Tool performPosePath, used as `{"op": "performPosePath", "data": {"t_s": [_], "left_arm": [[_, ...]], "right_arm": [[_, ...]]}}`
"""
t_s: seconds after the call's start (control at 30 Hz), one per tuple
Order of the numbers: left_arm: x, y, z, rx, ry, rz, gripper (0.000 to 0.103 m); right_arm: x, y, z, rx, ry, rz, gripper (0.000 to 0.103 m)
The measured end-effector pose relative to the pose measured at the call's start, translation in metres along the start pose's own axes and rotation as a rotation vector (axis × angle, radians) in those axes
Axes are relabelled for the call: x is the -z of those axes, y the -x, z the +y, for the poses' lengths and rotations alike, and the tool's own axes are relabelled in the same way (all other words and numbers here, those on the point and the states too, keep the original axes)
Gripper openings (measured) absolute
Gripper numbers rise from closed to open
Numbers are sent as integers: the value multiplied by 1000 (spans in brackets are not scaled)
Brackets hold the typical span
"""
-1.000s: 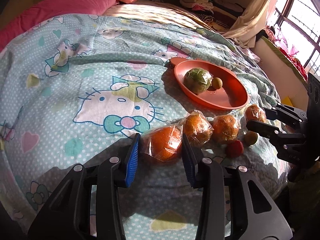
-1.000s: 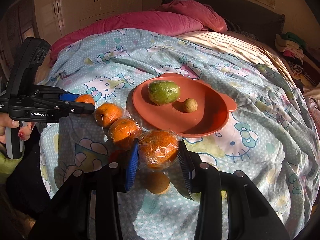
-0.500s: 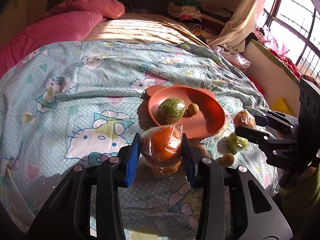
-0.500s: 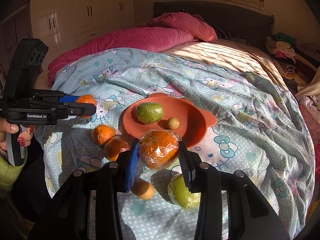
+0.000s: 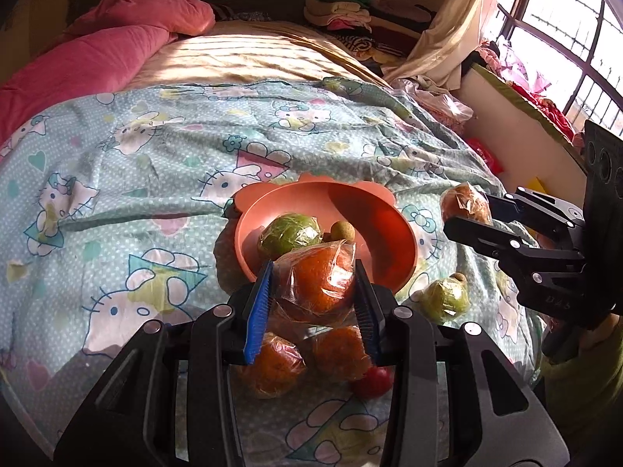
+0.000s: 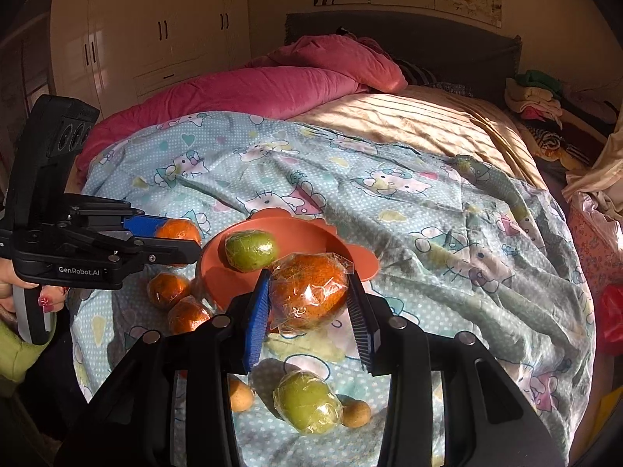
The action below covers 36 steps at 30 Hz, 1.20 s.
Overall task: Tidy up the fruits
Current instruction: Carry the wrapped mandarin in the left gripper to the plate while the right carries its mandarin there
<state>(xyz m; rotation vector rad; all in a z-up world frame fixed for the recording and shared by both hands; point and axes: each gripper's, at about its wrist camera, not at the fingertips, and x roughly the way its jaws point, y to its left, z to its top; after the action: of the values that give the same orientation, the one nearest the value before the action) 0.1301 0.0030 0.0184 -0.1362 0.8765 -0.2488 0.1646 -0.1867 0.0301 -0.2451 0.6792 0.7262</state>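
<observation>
My left gripper (image 5: pixel 313 303) is shut on a plastic-wrapped orange (image 5: pixel 317 278), held above the near rim of the orange-pink plate (image 5: pixel 373 229). My right gripper (image 6: pixel 309 307) is shut on another wrapped orange (image 6: pixel 307 290), raised at the plate's (image 6: pixel 218 272) near right side. The plate holds a wrapped green fruit (image 5: pixel 288 233) and a small brown fruit (image 5: pixel 342 230). Two wrapped oranges (image 5: pixel 272 364) and a small red fruit (image 5: pixel 373 381) lie on the bedspread under the left gripper. A wrapped green fruit (image 6: pixel 307 401) and two small brown fruits (image 6: pixel 239 395) lie under the right gripper.
The bedspread (image 5: pixel 136 179) with a cat print covers the bed. Pink pillows (image 6: pixel 272 85) lie at its head. Folded clothes (image 6: pixel 533 97) are piled at the far right. A window (image 5: pixel 564 35) and a low ledge are right of the bed, a wardrobe (image 6: pixel 155 27) left.
Both grippers have lifted their wrapped oranges off the bedspread and carried them up towards the plate. The fruit left on the bed now shows below the fingers.
</observation>
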Motion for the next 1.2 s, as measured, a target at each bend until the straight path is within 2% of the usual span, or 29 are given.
{"op": "performPosePath", "data": {"t_s": [0.33,0.83,1.2], "left_arm": [[-1,-24,-11,5,-33,45,31],[2,-43,-8,-12,-39,78,31],[1,-54,2,-60,-36,83,31]], "right_arm": [[-7,-16,-9,-32,14,27,37],[-1,-46,-9,-64,47,112,37],[0,-62,-4,-73,88,158,37]]}}
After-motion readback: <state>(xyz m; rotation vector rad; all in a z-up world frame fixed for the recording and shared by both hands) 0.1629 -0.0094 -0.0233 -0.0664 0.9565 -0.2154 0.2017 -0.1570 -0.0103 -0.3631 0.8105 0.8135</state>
